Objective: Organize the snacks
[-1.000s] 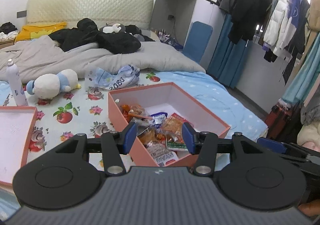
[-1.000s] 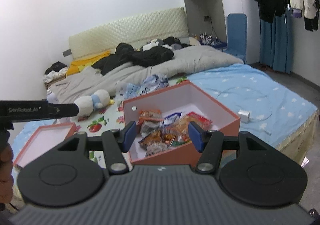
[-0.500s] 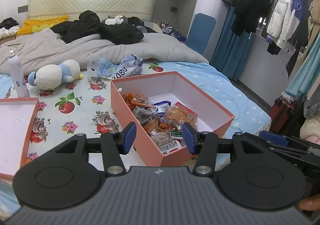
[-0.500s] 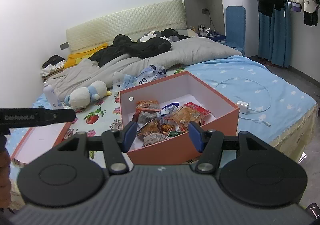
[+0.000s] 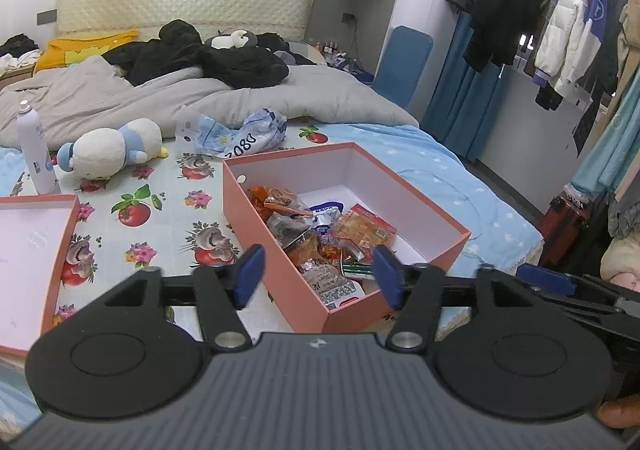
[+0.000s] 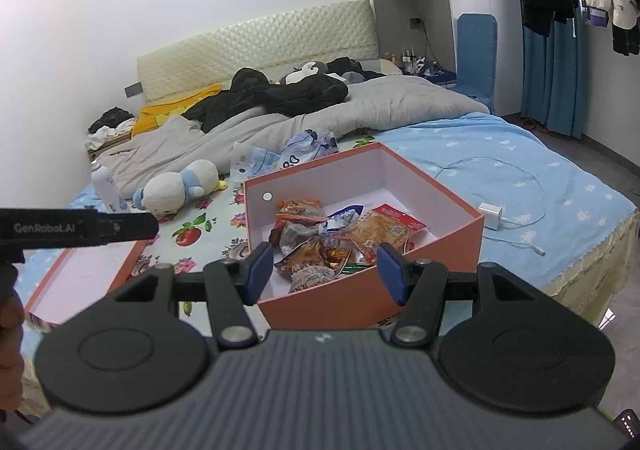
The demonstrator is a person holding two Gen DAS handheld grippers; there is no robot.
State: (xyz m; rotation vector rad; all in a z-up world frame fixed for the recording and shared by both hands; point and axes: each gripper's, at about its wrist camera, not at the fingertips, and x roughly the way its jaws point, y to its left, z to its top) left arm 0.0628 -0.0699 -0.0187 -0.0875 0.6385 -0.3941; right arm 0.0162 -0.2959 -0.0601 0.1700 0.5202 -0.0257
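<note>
An open orange-pink cardboard box [image 5: 420,206] sits on the bed's fruit-and-flower printed sheet [image 5: 160,210], and the snack packets [image 5: 320,234] lie heaped in its near half, none of them outside it. The left gripper [image 5: 318,276] hovers just short of the box's near corner, its jaws opening with nothing between the blue pads, while the right gripper [image 6: 326,266] hangs before the box's near wall, jaws parted and empty. The box lid [image 5: 36,250] lies upturned to the left, near a white spray bottle [image 5: 36,154] and a plush penguin [image 5: 112,148].
</note>
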